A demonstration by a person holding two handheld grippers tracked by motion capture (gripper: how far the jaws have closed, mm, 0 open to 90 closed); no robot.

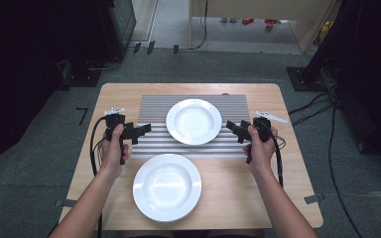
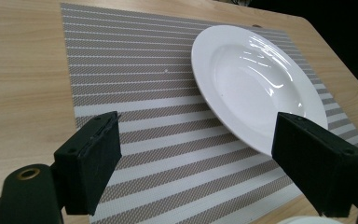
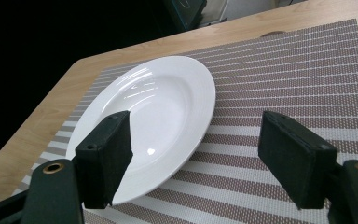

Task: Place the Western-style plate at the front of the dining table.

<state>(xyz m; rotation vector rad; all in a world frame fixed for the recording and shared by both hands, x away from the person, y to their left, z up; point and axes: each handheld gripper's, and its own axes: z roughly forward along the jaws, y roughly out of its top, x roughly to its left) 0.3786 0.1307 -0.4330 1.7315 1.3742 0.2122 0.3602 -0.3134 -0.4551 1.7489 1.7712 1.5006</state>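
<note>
Evidently the far plate (image 1: 194, 121) was already down, lying flat in the middle of the striped placemat (image 1: 151, 105). The left gripper (image 1: 140, 131) and right gripper (image 1: 234, 128) hung on either side of it, jaws spread wide and holding nothing. A second plate (image 1: 167, 186) sat on the bare table (image 1: 287, 198) nearer the person, off the mat, so I judged that one could be left to deal with. Both hands had open room outward, though the table's side edges were near.
</note>
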